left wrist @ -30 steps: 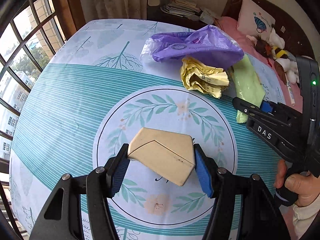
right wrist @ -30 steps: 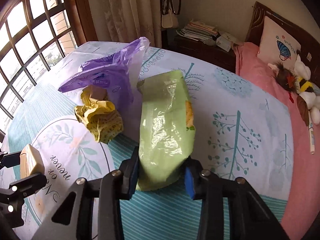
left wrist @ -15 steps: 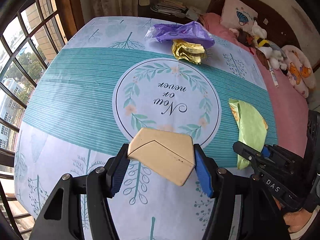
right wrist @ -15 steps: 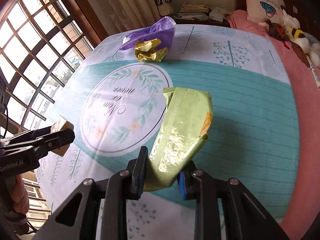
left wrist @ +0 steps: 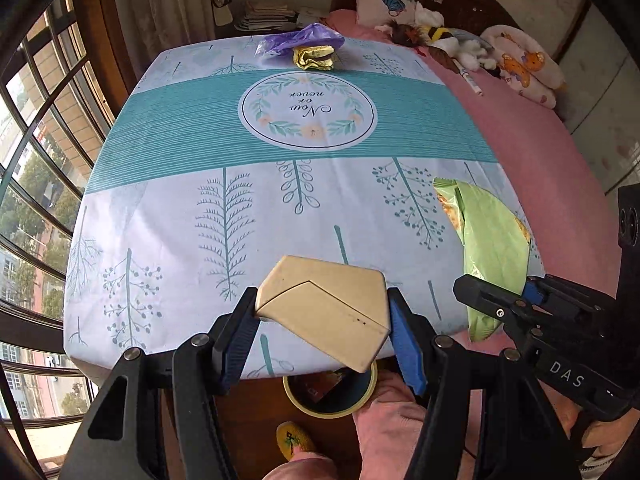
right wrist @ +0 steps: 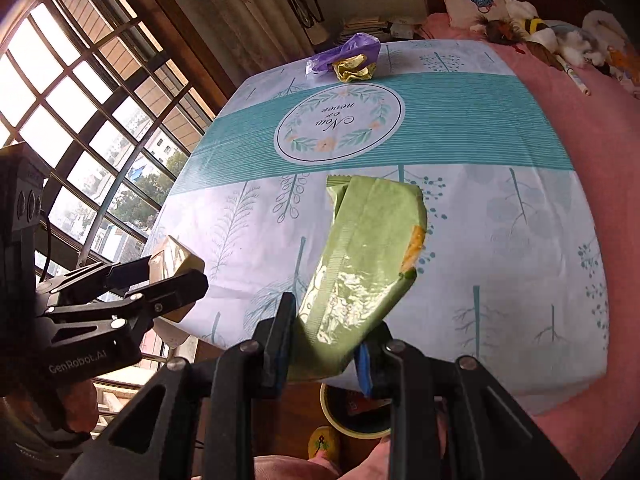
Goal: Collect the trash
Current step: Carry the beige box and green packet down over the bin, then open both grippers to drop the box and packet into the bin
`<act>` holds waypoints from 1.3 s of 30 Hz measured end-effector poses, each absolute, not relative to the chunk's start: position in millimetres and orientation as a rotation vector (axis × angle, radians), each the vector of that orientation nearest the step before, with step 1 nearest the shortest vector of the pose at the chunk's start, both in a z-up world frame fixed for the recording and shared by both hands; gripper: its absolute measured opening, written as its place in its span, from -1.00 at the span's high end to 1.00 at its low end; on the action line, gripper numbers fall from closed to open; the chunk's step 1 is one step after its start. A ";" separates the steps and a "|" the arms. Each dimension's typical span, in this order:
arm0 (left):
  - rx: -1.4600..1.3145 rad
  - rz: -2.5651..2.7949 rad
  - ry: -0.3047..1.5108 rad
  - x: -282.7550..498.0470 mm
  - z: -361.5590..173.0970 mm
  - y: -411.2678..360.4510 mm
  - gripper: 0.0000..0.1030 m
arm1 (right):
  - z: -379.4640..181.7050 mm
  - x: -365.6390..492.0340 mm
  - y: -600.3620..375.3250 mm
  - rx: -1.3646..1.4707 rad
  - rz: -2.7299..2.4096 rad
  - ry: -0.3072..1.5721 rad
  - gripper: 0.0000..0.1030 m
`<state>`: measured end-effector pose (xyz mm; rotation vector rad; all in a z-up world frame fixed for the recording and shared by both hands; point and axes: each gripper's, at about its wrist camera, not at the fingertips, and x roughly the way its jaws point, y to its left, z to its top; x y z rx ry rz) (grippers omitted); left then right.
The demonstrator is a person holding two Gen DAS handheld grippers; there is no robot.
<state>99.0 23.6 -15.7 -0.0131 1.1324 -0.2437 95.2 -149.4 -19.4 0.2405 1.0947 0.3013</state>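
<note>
Hand-held grippers "GenRobot.AI" (right wrist: 176, 276) on beige box (left wrist: 326, 308), "DAS" (left wrist: 500, 300) on green wrapper (right wrist: 368, 256), both clamped.

**Wide bare cloth, clutter only at the far edge**

The patterned teal-and-white cloth covering the worktop (left wrist: 168, 208) lies open across its near and middle stretch. At the far edge, a crumpled purple plastic bag (left wrist: 300, 40) and a crushed yellow paper wad (left wrist: 314, 58) touch each other. Below the near edge, a round yellow-rimmed bin (left wrist: 332, 396) stands on the floor, hemmed by a pink-trousered leg (left wrist: 384, 420) and a yellow slipper (left wrist: 296, 438). A barred window (right wrist: 80, 92) closes off the left side.
</note>
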 end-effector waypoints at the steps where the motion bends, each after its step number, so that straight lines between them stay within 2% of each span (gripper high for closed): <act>1: -0.004 -0.258 1.133 88.3 -17.0 26.7 -0.18 | -19.3 83.4 -145.3 0.250 0.291 1.090 0.49; 9: 0.045 -0.307 1.187 29.2 -40.9 36.1 -0.18 | -41.8 8.7 -118.8 0.269 0.262 1.158 0.49; 14: 0.052 -0.318 1.269 11.6 -80.1 28.3 -0.18 | -78.3 -23.4 -114.1 0.291 0.245 1.247 0.49; 23: 0.045 -0.272 1.391 5.3 -198.4 4.9 -0.18 | -207.1 -32.2 -134.9 0.365 0.193 1.392 0.49; 32: 0.007 -0.235 1.417 25.0 -297.5 -16.8 -0.19 | -319.2 -5.8 -148.0 0.329 0.202 1.440 0.45; 33: -0.006 -0.236 1.423 26.4 -303.3 -16.4 -0.33 | -327.0 -3.3 -148.8 0.333 0.210 1.445 0.37; 34: -0.013 -0.236 1.435 28.0 -309.1 -16.3 -0.73 | -333.9 -1.3 -149.7 0.339 0.215 1.451 0.33; 35: -0.027 -0.231 1.436 29.0 -313.6 -15.1 -0.91 | -339.5 1.0 -150.8 0.340 0.214 1.458 0.23; 36: -0.042 -0.221 1.423 29.0 -315.8 -13.3 -0.98 | -344.1 2.3 -151.3 0.336 0.210 1.465 0.09; 39: -0.020 -0.178 1.407 25.5 -322.6 -8.5 -0.98 | -349.9 5.6 -151.1 0.336 0.217 1.478 -0.10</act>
